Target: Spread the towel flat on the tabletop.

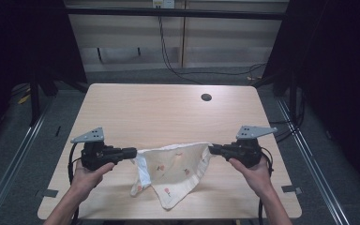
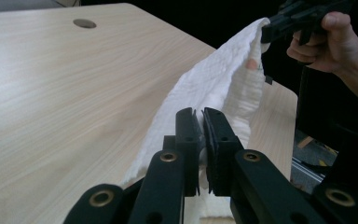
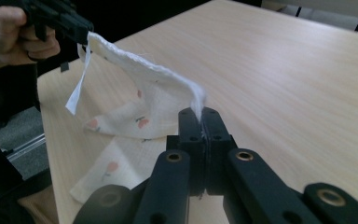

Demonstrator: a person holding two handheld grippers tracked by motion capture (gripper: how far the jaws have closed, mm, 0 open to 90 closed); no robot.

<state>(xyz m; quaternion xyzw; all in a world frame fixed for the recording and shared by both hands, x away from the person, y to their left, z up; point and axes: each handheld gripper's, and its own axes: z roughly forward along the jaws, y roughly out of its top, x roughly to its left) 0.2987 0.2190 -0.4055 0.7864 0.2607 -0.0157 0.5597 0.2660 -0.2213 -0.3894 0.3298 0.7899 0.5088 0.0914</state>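
A white cloth (image 1: 173, 166) printed with small pink fruit hangs between my two grippers above the front of the wooden table (image 1: 159, 108). My left gripper (image 1: 134, 152) is shut on the cloth's left corner (image 2: 223, 93), the fabric pinched between its jaws (image 2: 202, 116). My right gripper (image 1: 211, 149) is shut on the opposite corner (image 3: 168, 79), seen up close in the right gripper view (image 3: 201, 114). The top edge runs taut between the grippers. The cloth's lower part sags, and its bottom tip rests on the table near the front edge.
A round cable hole (image 1: 206, 97) sits in the table's far right part. Metal rails run along the floor on both sides of the table (image 1: 14, 154). Cables hang along the back wall (image 1: 168, 56).
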